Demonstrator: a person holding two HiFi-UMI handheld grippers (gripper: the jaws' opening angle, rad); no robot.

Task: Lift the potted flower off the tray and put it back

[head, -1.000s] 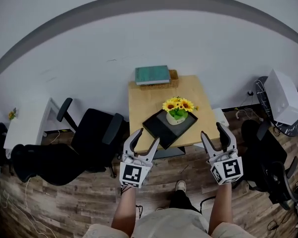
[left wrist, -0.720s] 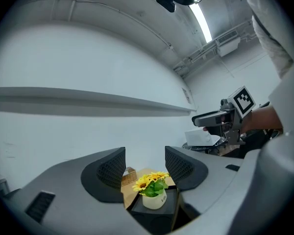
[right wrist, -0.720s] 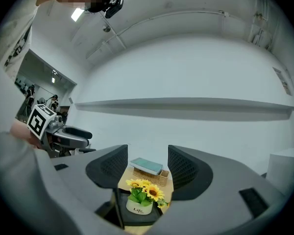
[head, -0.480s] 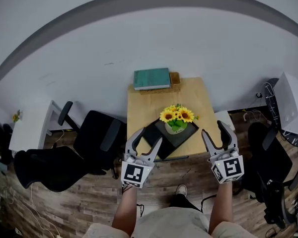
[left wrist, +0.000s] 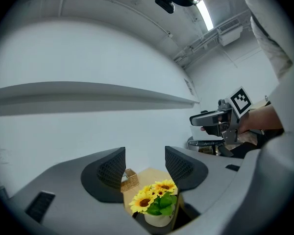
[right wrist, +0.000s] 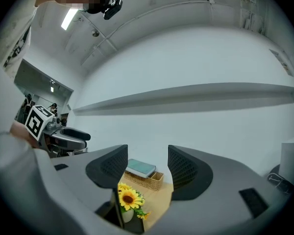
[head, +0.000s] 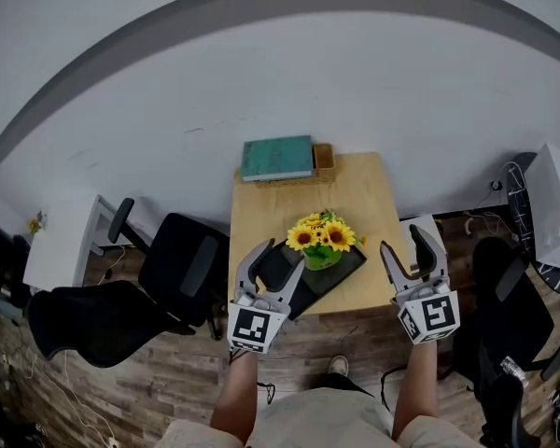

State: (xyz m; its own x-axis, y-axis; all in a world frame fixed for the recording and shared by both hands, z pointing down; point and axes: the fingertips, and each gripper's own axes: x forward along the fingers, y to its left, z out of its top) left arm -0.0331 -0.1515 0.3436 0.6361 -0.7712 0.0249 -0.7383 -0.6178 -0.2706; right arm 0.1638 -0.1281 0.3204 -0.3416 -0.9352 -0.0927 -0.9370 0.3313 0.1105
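A pot of yellow sunflowers (head: 321, 239) stands on a black tray (head: 350, 264) near the front of a small wooden table (head: 373, 189). My left gripper (head: 272, 264) hangs open over the tray's left end, nothing between its fingers. To the right of the table's front corner, my right gripper (head: 413, 250) is open and empty too. In the left gripper view the flowers (left wrist: 154, 199) and their white pot show low between the jaws, still ahead of them. The right gripper view has the sunflowers (right wrist: 129, 199) below and left of its jaws.
A wicker basket (head: 323, 158) with a teal book (head: 277, 157) on top sits at the table's far edge against the white wall. Black office chairs (head: 182, 264) stand left of the table, another chair (head: 504, 301) and a white box at right. A shoe (head: 337, 366) shows on the wood floor.
Both grippers have come forward to the table: the left one now overlaps the tray's left end, the right one is beside the front right corner. Jaws stay equally wide.
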